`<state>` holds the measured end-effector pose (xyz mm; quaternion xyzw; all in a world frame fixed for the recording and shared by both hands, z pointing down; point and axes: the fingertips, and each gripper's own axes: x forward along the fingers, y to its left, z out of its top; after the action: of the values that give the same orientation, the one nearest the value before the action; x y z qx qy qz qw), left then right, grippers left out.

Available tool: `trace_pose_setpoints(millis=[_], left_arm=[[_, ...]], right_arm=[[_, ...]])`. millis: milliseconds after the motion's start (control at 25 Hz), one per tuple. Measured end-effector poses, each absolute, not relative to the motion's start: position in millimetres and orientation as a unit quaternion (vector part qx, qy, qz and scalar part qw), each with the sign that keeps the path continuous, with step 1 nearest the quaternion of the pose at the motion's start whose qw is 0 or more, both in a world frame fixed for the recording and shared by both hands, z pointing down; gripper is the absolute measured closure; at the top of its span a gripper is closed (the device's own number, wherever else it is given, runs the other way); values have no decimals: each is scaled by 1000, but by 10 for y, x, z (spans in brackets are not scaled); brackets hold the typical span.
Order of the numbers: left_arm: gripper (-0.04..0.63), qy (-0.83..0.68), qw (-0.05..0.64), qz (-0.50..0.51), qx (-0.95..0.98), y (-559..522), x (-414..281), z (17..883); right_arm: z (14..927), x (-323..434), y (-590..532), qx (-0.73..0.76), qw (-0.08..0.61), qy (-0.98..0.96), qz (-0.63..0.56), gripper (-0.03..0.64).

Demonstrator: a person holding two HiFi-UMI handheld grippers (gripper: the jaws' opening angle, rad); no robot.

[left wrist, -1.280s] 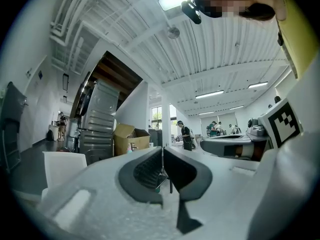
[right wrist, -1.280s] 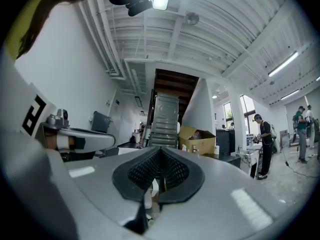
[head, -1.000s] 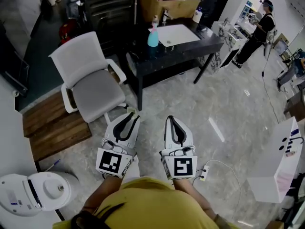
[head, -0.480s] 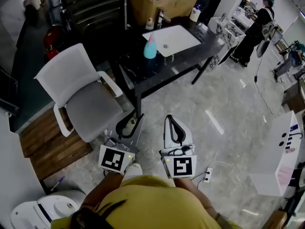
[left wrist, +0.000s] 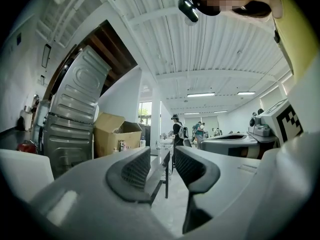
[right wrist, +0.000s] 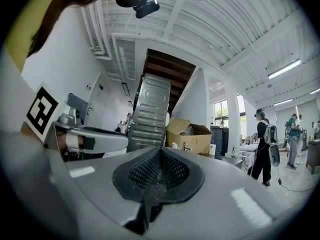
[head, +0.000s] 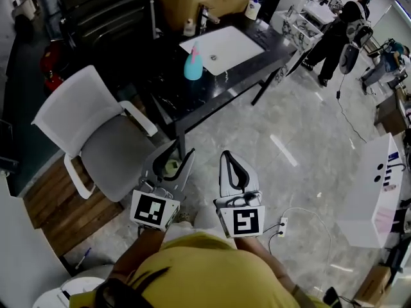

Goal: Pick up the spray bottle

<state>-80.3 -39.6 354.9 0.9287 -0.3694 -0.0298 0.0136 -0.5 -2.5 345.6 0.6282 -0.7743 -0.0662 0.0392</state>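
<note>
Jaws of the left tool [head: 178,154] are opening, nothing between them; the right tool [head: 228,156] beside it is pressed together and empty. Both hang above the floor near a white chair [head: 96,130]. Well ahead, the spray bottle [head: 193,64] stands upright on the dark tabletop [head: 257,59]

One white armchair [head: 103,133] stands beside a black bench [head: 221,85]. The bench carries a white basin [head: 234,40] and a cardboard box [head: 173,5]. A wooden platform [head: 54,201] lies under the chair.
</note>
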Motion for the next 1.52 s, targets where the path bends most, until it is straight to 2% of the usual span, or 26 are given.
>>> trace_pose_setpoints(millis=[360, 880, 1120, 1520], left_arm=[[426, -366, 16, -37, 930, -812, -664, 3626], [412, -423, 15, -25, 906, -2246, -224, 3651], [382, -464, 8, -12, 886, -2863, 33, 3700], [328, -509, 35, 7, 860, -3432, 205, 3947]], right_arm=[[3532, 181, -487, 634, 35, -770, -63, 615], [3468, 628, -2084, 587, 28, -806, -72, 615], [3530, 898, -2754, 548, 36, -833, -68, 615], [3778, 1094, -3395, 502, 38, -863, -48, 615]])
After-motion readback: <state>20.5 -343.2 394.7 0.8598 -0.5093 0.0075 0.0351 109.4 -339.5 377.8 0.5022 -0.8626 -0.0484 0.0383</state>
